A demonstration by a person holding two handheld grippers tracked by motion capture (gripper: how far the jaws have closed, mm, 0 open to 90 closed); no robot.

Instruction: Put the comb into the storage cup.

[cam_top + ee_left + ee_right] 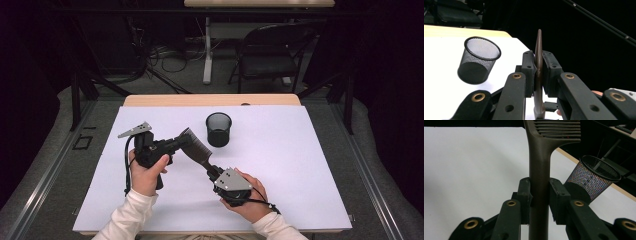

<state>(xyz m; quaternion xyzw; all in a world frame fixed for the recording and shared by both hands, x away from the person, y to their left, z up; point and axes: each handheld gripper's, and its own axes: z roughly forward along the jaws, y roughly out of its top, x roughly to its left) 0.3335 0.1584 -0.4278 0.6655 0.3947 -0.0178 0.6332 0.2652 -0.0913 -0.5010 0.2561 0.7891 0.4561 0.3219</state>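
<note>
A dark brown comb [196,150] hangs above the white mat, held at both ends. My left gripper [182,141] comes in from the left and is shut on the toothed end; in the left gripper view the comb [539,50] stands edge-on between the pads of that gripper [539,72]. My right gripper [212,171] is shut on the handle, and in the right gripper view the comb [540,157] rises from that gripper [540,197] with its teeth at the top. A black mesh cup [218,129] stands upright just beyond the comb.
A white mat [300,165] covers most of the wooden table [210,100]. Behind the table stand a black chair [270,50] and a white desk leg [207,55], with cables on the floor. The mesh cup [479,60] [591,180] is close to both grippers.
</note>
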